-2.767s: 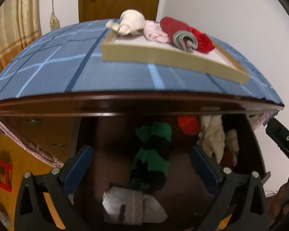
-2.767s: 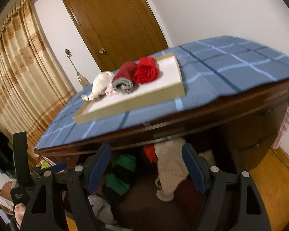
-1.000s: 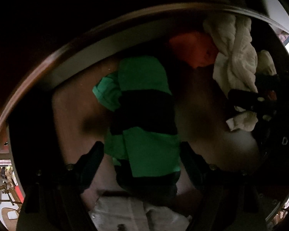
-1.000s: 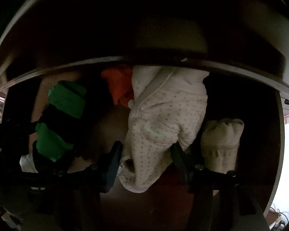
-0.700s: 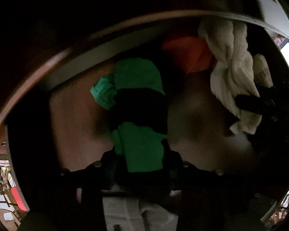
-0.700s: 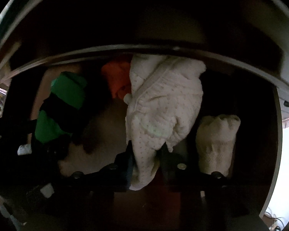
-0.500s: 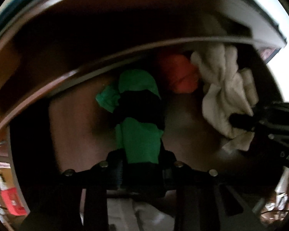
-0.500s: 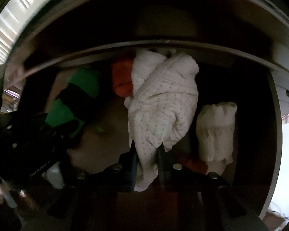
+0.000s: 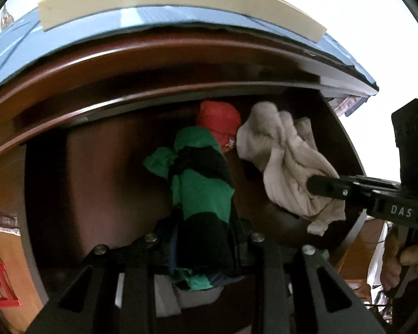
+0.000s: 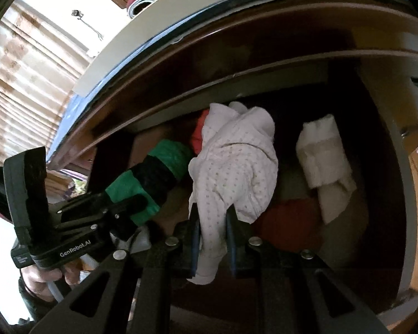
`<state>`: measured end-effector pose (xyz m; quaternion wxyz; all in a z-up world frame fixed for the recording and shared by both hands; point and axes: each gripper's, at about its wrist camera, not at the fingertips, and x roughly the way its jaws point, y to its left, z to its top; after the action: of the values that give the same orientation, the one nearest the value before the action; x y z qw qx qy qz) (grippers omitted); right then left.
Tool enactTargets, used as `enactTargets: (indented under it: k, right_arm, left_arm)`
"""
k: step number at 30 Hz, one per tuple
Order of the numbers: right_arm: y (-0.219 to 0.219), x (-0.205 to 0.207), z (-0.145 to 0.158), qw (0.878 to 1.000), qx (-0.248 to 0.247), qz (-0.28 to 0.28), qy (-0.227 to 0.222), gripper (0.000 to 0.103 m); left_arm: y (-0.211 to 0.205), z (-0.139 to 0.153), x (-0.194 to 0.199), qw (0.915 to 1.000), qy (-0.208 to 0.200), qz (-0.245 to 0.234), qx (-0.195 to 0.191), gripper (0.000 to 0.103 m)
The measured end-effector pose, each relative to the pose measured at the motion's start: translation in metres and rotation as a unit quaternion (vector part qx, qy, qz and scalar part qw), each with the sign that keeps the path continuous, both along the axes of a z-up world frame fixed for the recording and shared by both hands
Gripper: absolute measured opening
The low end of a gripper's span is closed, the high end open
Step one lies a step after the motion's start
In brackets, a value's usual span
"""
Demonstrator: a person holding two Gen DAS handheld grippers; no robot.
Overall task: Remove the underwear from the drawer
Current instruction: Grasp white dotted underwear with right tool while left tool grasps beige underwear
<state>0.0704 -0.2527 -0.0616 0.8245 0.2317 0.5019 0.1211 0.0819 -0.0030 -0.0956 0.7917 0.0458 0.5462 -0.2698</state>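
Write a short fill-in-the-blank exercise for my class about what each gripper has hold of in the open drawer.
1. The left gripper is shut on the green and ____ striped garment.
2. The right gripper is shut on the ____ dotted garment.
3. A folded cream cloth lies in the drawer, held by ____ gripper.

Missing words: black; white; neither

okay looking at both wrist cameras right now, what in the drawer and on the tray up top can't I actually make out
- Left wrist view: the lower end of the green and black garment is hidden behind the left gripper clamped on it.
- Left wrist view: the pale item beneath is mostly covered by the gripper frame.
- Right wrist view: the red cloth on the drawer floor is in shadow, partly under the dotted white garment.
- Both views: the clothes on the tray are cut off by the top edge.
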Motion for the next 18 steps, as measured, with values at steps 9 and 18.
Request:
enactTargets:
  k: [9,18]
  right_arm:
    - [0.009,-0.001,-0.005,1.000,-0.008,0.013,-0.011,0.018]
    - [0.025,0.021,-0.019,1.000,-0.002,0.017,0.025,0.061]
  left_arm:
    - [-0.005,0.013,-0.040,0.9997,-0.015,0.006,-0.020,0.027]
    - [-0.004,0.015,-0.049,0.9994,-0.024,0.006,-0.026,0.027]
